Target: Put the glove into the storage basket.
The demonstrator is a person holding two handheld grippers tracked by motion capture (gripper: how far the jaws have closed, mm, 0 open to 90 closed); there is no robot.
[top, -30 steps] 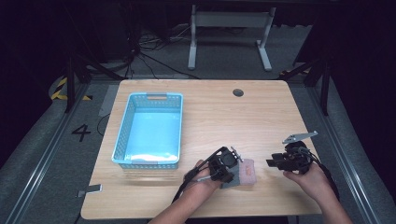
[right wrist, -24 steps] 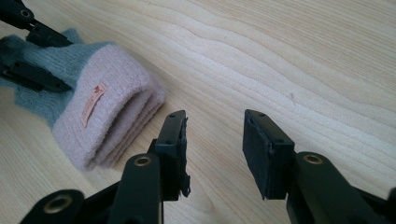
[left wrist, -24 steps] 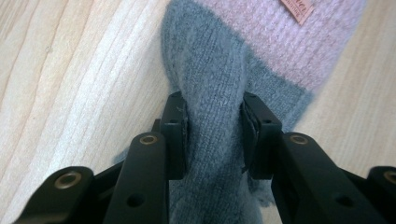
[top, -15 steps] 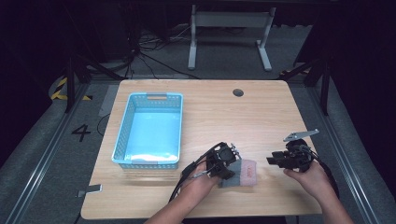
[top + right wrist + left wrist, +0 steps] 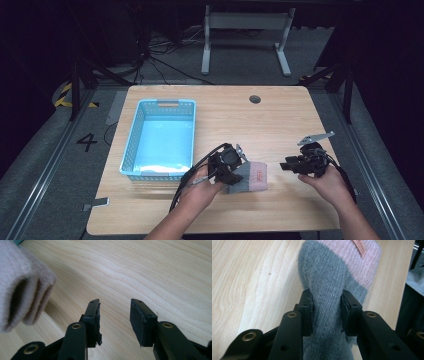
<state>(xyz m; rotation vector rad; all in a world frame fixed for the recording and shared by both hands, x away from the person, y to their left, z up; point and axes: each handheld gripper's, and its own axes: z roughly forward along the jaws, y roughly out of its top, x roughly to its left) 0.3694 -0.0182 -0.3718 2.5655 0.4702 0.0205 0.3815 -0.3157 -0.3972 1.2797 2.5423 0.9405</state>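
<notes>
1. The left gripper (image 5: 325, 312) is pinching a folded grey-and-pink knitted sock (image 5: 337, 277); its two black pads are pressing into the grey part from either side, and the knit is bulging between them.
2. Its jaws have just been closing a little further on the sock, which is sitting squarely between them.
3. The right gripper (image 5: 113, 320) is standing with its jaws spread apart and nothing between them, only bare wood beyond; the pink cuff end of the sock (image 5: 22, 290) is lying off to one side of it, near but not touching.
4. In the high view the sock (image 5: 252, 176) is resting near the front edge of the table (image 5: 280, 120), between the left gripper (image 5: 227, 165) and the right gripper (image 5: 302, 164), just right of the blue basket (image 5: 131, 150).
5. The basket is sitting empty, so the likely job is carrying the sock over into it.
6. Risks, as I judge them:
   - The grip is taking only the grey part, so the pink end may be drooping or unfolding during a lift.
   - Soft knit is compressing easily, so it may slip out under a quick swing.
   - A trailing end may be snagging on the basket's near rim if the carry is too low.
</notes>
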